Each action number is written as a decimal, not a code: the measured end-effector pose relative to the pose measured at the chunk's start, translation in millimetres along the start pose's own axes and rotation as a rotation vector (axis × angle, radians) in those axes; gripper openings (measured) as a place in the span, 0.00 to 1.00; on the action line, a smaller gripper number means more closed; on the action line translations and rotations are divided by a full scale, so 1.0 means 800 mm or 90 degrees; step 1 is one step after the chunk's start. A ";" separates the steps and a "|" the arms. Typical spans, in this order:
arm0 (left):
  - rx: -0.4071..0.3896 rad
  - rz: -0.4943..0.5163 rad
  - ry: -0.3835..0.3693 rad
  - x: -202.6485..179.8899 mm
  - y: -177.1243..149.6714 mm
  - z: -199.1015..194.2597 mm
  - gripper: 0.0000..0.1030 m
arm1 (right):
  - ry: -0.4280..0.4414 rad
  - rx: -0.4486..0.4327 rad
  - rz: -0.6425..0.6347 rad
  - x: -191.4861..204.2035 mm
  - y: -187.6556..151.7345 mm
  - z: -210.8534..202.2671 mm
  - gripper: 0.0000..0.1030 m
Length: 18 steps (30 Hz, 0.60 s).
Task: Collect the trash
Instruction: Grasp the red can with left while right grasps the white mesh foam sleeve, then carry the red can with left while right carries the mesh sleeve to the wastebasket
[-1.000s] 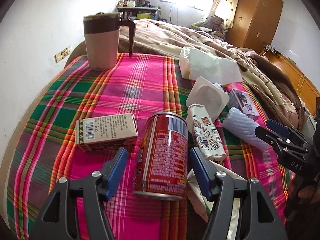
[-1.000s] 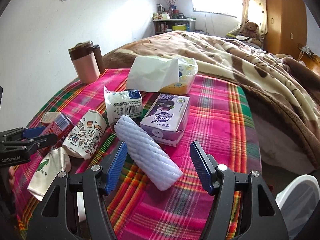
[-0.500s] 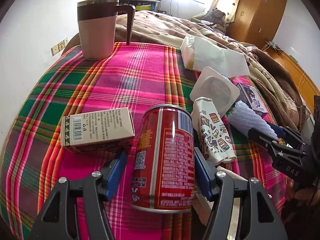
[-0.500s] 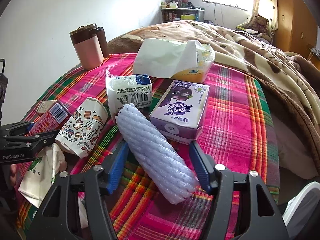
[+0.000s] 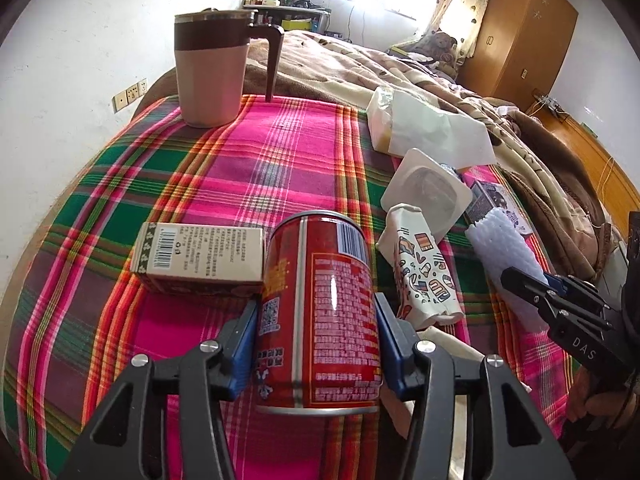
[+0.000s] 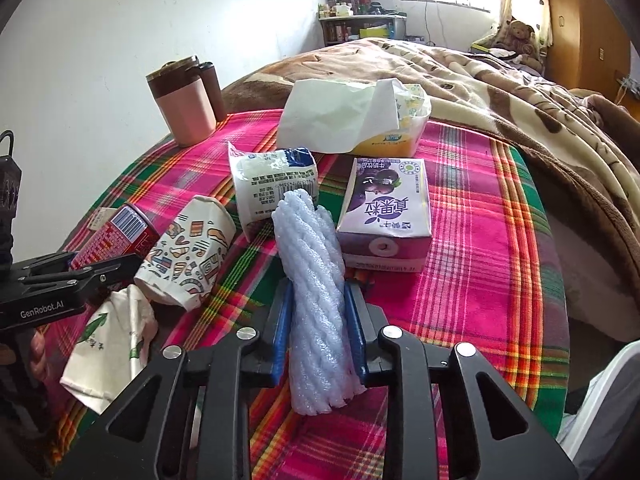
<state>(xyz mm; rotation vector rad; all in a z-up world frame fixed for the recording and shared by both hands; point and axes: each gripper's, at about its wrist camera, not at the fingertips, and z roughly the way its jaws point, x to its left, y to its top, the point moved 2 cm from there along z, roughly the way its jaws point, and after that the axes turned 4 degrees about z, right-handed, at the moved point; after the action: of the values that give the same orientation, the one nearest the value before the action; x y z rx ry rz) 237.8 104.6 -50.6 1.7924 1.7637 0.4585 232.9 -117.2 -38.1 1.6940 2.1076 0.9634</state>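
A red drink can (image 5: pixel 324 272) lies on the plaid cloth (image 5: pixel 260 152). My left gripper (image 5: pixel 316 320) is closing, and its blue pads press the can's two sides. A white foam net sleeve (image 6: pixel 312 280) sits squeezed between the pads of my right gripper (image 6: pixel 320 304), whose jaws are closing too. Between the two lies a crushed patterned paper cup (image 6: pixel 188 256). A small barcode carton (image 5: pixel 200 256) rests just left of the can. A white yoghurt pot (image 5: pixel 428 192), a purple milk carton (image 6: pixel 384 216) and a crumpled white paper (image 6: pixel 108 344) lie around them.
A pink lidded mug (image 5: pixel 212 76) stands at the far left of the cloth. A tissue pack (image 6: pixel 352 120) with a sheet pulled out sits at the back. Beyond it a brown blanket (image 6: pixel 500 80) covers the bed. A wooden wardrobe (image 5: pixel 520 32) stands far right.
Both grippers have closed in from wide open: the left onto the red can, the right onto the foam sleeve, which is now pinched narrow. Both hands edged slightly forward.
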 end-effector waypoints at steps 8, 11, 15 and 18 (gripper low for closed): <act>-0.027 -0.002 -0.001 -0.005 -0.006 -0.031 0.53 | 0.017 -0.024 0.004 0.010 -0.005 -0.022 0.24; -0.042 0.005 -0.003 -0.012 -0.009 -0.046 0.53 | 0.020 -0.033 0.007 0.012 -0.008 -0.033 0.24; -0.064 0.014 -0.005 -0.023 -0.011 -0.069 0.53 | 0.024 -0.046 0.016 0.014 -0.011 -0.048 0.24; -0.076 0.025 -0.011 -0.035 -0.014 -0.085 0.53 | 0.024 -0.059 0.021 0.013 -0.015 -0.063 0.24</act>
<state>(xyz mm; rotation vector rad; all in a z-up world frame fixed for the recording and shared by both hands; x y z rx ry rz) 185.7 87.9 -0.6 1.7449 1.6565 0.5502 191.7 -124.7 -6.4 1.6833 2.0306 1.0938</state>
